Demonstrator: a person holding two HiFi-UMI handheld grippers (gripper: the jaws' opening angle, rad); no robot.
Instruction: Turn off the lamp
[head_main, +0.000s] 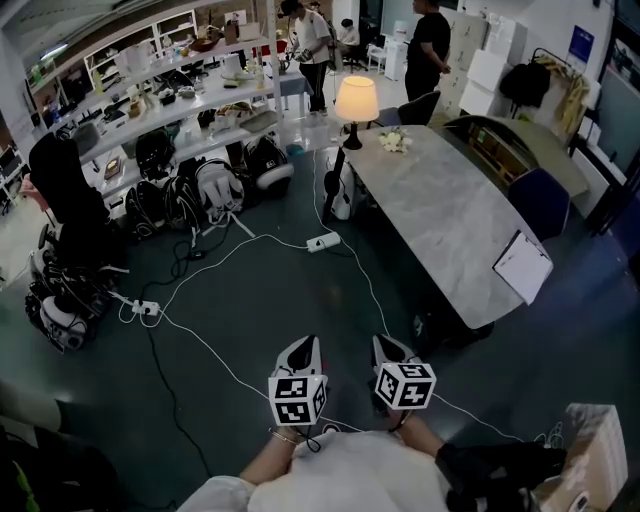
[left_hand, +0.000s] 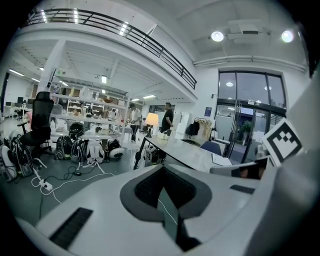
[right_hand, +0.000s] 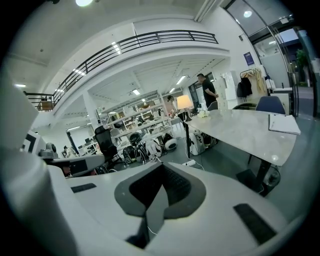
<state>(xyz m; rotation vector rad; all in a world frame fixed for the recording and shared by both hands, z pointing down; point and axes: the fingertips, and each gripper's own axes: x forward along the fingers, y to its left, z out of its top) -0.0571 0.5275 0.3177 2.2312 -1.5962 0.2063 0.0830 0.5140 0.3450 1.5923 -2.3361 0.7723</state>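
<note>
The lamp (head_main: 357, 100), with a glowing cream shade on a dark stem, stands lit at the far end of a long grey table (head_main: 450, 225). It is small and far off in the left gripper view (left_hand: 151, 119) and in the right gripper view (right_hand: 184, 102). My left gripper (head_main: 305, 346) and right gripper (head_main: 385, 344) hang side by side over the dark floor, well short of the table. The jaws of both are shut with nothing between them, as the left gripper (left_hand: 161, 170) and right gripper (right_hand: 161, 167) show in their own views.
White cables and a power strip (head_main: 322, 241) cross the floor ahead. Backpacks (head_main: 215, 187) lie under a cluttered bench, with a black office chair (head_main: 65, 195) at the left. A white clipboard (head_main: 522, 266) lies on the table's near end. Two people (head_main: 428, 45) stand at the back.
</note>
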